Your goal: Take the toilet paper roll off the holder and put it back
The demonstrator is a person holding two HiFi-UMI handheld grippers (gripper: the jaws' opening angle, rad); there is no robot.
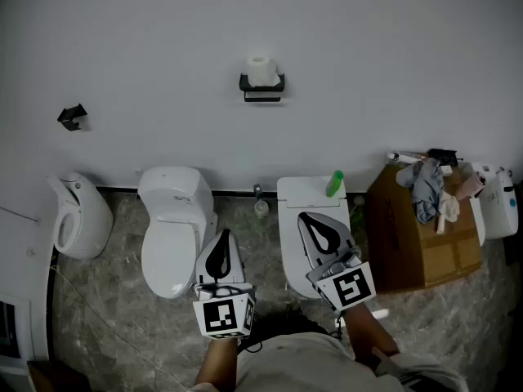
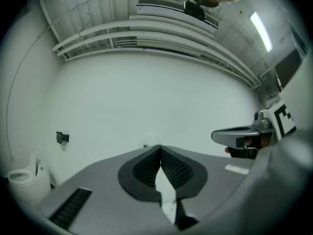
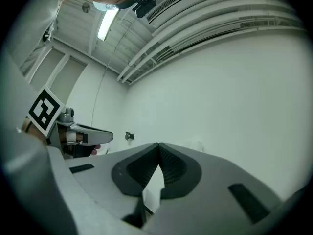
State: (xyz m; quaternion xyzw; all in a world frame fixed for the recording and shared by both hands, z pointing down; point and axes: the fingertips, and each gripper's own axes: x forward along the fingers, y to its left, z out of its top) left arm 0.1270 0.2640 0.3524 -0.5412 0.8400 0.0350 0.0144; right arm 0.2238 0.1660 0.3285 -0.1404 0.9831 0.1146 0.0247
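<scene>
Left claw (image 1: 222,235) and right claw (image 1: 305,217) are closed, empty, well apart from the wall holder (image 1: 262,86); the toilet paper roll (image 1: 261,69) sits atop it. Best open one wide, approach level.

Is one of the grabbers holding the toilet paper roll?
No, the toilet paper roll sits on the black holder on the wall, while the left gripper and right gripper are shut on nothing.

Head view downward; gripper views facing wall (image 1: 261,23).
</scene>
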